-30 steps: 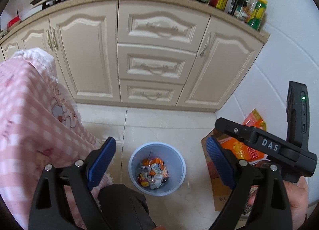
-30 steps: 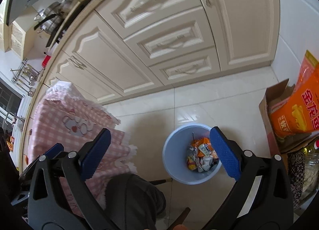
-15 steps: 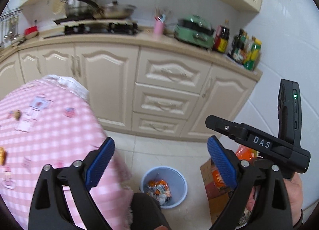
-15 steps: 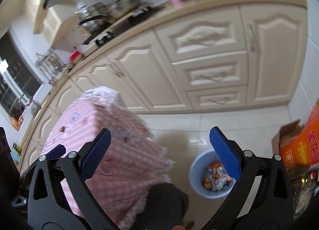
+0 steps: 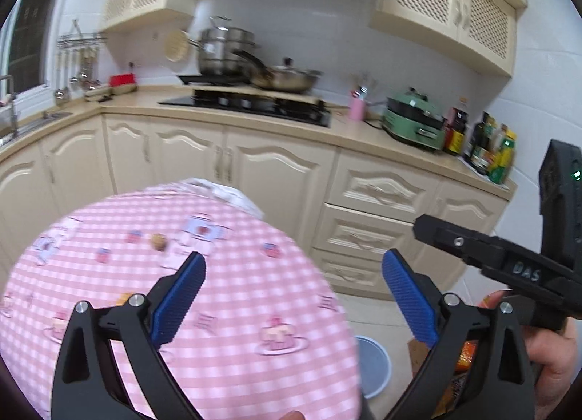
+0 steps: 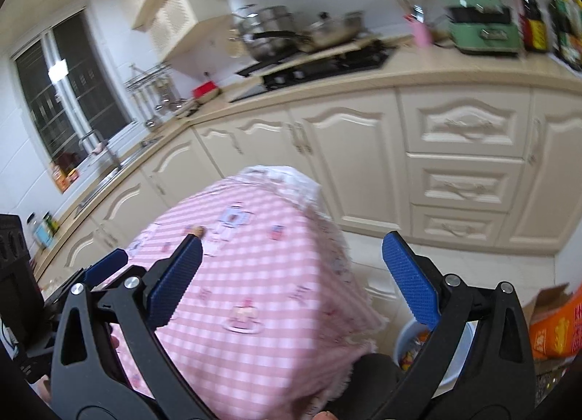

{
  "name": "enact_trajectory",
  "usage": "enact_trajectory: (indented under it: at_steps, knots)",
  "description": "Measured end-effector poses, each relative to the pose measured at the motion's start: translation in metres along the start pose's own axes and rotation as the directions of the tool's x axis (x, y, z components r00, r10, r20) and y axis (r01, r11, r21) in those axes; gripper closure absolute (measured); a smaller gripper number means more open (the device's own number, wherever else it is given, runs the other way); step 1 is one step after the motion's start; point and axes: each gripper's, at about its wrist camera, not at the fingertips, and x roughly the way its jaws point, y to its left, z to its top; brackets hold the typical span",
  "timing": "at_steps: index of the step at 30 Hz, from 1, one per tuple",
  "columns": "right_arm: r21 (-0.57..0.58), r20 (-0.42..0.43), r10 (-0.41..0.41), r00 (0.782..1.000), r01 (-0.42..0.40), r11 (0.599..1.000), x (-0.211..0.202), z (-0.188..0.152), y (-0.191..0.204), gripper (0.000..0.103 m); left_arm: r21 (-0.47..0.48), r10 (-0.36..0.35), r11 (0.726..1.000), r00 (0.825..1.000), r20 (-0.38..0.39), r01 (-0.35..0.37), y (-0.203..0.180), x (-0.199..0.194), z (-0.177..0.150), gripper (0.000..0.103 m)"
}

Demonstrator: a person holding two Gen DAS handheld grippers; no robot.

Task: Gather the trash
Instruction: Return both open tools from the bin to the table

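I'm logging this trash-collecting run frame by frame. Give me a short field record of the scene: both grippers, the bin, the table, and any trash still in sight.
left gripper: open, nothing between its blue pads
right gripper: open, empty
bin: pale blue, on the floor beside the table, wrappers inside
table: covered by a pink checked cloth
trash in sight: one small brownish scrap on the cloth, too blurred to identify
cardboard box: on the floor right of the bin, holding an orange bag

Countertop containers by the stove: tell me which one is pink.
The pink cup holding utensils, between the stove and the green cooker; the bottles beyond are dark or green.
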Motion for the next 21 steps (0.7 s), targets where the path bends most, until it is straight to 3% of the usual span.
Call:
enact_trajectory:
  at_steps: [10, 16, 21]
  knots:
    - [-0.151, -0.002, 0.044, 0.999, -0.044, 0.988, 0.021, -0.005, 0.09, 0.006, 0.007, 0.209, 0.978, 0.977, 0.05, -0.209, 0.079, -0.041, -0.002, 0.006]
    - [-0.202, -0.063, 0.045, 0.997, -0.056, 0.978, 0.061, -0.019, 0.112, 0.006, -0.01, 0.256, 0.966, 0.966, -0.043, -0.257, 0.128, -0.022, -0.028, 0.006]
    - [-0.203, -0.133, 0.027, 0.991, -0.054, 0.978, 0.101, -0.027, 0.11, 0.006, 0.055, 0.27, 0.963, 0.949, -0.162, -0.265, 0.145, 0.024, -0.047, 0.006]
